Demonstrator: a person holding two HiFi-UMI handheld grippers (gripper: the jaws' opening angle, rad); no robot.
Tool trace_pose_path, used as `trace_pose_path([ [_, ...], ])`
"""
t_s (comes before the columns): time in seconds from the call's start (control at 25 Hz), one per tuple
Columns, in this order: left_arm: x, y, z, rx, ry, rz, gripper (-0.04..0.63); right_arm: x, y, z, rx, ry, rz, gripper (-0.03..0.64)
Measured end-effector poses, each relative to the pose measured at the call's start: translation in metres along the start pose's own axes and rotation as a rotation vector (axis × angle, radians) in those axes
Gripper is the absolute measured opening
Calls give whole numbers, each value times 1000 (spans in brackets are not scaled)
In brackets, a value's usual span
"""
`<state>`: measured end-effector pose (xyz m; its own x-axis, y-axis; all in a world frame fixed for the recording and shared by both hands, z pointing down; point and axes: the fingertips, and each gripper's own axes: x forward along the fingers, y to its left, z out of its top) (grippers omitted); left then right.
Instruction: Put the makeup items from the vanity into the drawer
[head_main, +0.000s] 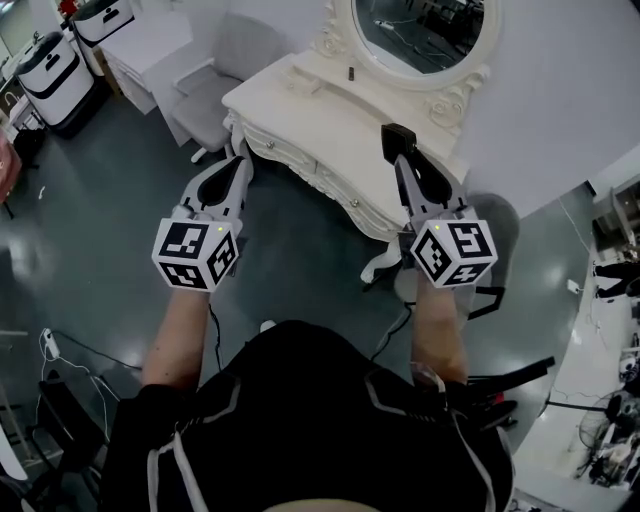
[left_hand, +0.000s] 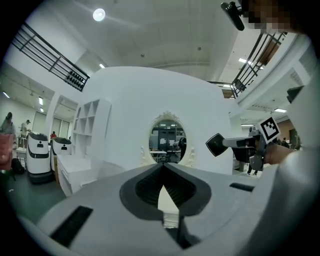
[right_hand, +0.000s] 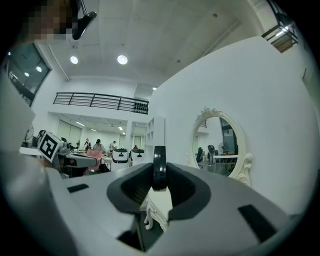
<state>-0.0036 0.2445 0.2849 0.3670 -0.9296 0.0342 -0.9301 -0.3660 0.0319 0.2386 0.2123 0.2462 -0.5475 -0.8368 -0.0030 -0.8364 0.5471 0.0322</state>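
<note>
White vanity tabletop (head_main: 330, 115), oval mirror (head_main: 425, 30), grey floor (head_main: 110, 220).
We hold the left gripper (head_main: 243, 162) closed, the right gripper (head_main: 400, 155) clamped on a black case (head_main: 398, 135).

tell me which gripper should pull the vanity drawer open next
Left. The left gripper is empty, jaws together, close to the vanity's drawer front; the right gripper is clamped on a black compact.

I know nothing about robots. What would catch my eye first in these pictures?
Probably the ornate white vanity with its oval mirror, at the top of the head view. Two handheld grippers are held up in front of it, each carrying a cube of black-and-white squares. The right gripper pinches a small black case in its fingers, and the left gripper is shut and empty.
</note>
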Motion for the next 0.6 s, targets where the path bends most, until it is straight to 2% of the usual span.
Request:
trace_pose_path([
  [0.12, -2, 6, 2, -7, 1, -3, 3, 4, 6, 2, 9, 0, 9, 91],
  [0.24, -6, 22, 0, 2, -3, 25, 3, 13, 17, 1, 1, 4, 15, 91],
  [0.32, -9, 37, -4, -29, -11, 42, 3, 18, 24, -1, -7, 5, 11, 91],
  [0.44, -8, 52, -10, -83, -11, 12, 3, 26, 34, -2, -37, 8, -12, 89],
  [0.6, -4, 62, -12, -76, -17, -27, 3, 38, 48, 0, -27, 1, -15, 87],
])
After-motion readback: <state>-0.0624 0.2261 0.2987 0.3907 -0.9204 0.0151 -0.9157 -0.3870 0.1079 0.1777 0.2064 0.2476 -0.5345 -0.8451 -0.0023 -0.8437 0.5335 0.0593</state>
